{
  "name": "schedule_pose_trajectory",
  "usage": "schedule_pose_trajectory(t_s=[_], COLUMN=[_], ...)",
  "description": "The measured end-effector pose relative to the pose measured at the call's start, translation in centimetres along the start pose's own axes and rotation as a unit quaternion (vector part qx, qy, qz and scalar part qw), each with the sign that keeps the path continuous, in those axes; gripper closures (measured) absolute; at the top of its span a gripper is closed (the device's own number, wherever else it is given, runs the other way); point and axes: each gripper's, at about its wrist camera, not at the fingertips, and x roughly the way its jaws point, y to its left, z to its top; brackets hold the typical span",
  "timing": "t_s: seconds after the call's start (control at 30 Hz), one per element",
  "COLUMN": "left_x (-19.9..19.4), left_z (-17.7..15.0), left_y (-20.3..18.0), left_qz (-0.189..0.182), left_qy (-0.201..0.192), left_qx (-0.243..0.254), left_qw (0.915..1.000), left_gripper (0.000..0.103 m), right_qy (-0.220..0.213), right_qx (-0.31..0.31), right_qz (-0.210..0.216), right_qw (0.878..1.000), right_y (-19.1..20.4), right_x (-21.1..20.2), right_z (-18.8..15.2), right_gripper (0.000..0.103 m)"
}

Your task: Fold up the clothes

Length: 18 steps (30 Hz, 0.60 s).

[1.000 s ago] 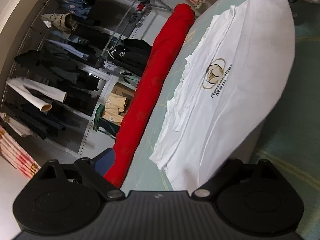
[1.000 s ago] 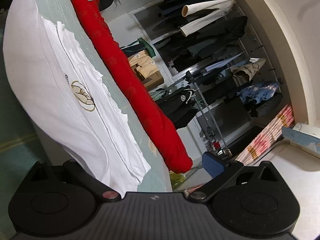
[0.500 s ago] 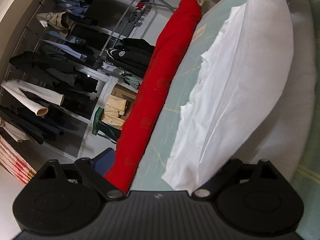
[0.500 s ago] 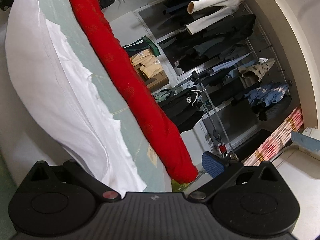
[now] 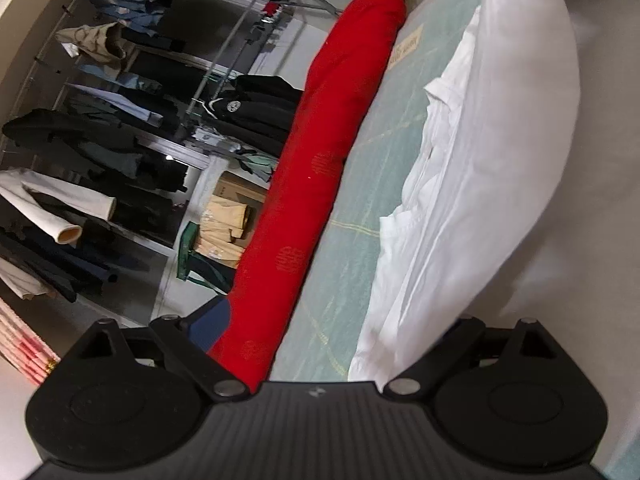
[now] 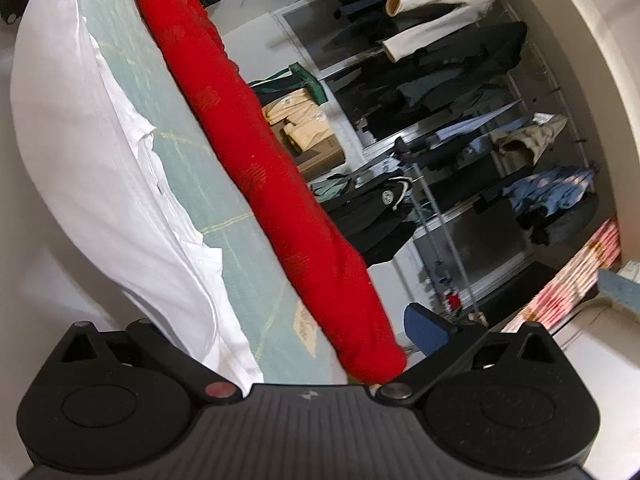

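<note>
Lying on the pale green table (image 5: 360, 216), white garment (image 5: 480, 168) folded over on itself, upper layer smooth and billowing, rumpled lower edges showing along the side toward the red roll. Seen again from the right wrist view as white garment (image 6: 100, 168), spread along the table (image 6: 224, 208) with a creased hem near the camera. Reaching down to the near edge of both views, right up against the black housings, so contact with the fingers cannot be told. Left claw (image 5: 316, 376): fingertips hidden below the frame, only linkage arms and round housings in sight, so open or closed cannot be told. Right claw (image 6: 308, 384): same, tips out of sight, state impossible to tell. Running beside the garment along the far edge of the table, a long red fabric roll (image 5: 312, 184) with faint round motifs, also visible as red fabric roll (image 6: 272, 184). Beyond the table, clothes racks (image 5: 100, 128) hung with dark, blue and cream garments, a cardboard box (image 6: 316, 148) with beige folded pieces on the floor, and a blue chair back (image 6: 424, 326) near the roll's end.
</note>
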Motion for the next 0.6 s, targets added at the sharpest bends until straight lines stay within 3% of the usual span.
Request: schedule_pose_trajectory(t_s=[0.2, 0.37, 0.6], left_x=[2.8, 4.7, 1.3], left_z=[-0.1, -0.7, -2.2], left_y=[-0.4, -0.3, 1.8], left_qz=[-0.015, -0.082, -0.129], left_qy=[0.006, 0.030, 0.032], left_qx=[0.005, -0.030, -0.058], left_qw=[0.9999, 0.9957, 0.9895], left_gripper=[0.009, 0.010, 0.010], right_qy=[0.012, 0.043, 0.070], right_qx=[0.007, 0.043, 0.119], right_qz=[0.029, 0.106, 0.195], right_qw=[0.999, 0.993, 0.971], right_y=[0.4, 0.7, -2.4], right_x=[3.6, 6.1, 5.1], right_z=[-0.1, -1.0, -1.8], right_gripper=[0.000, 0.000, 0.000])
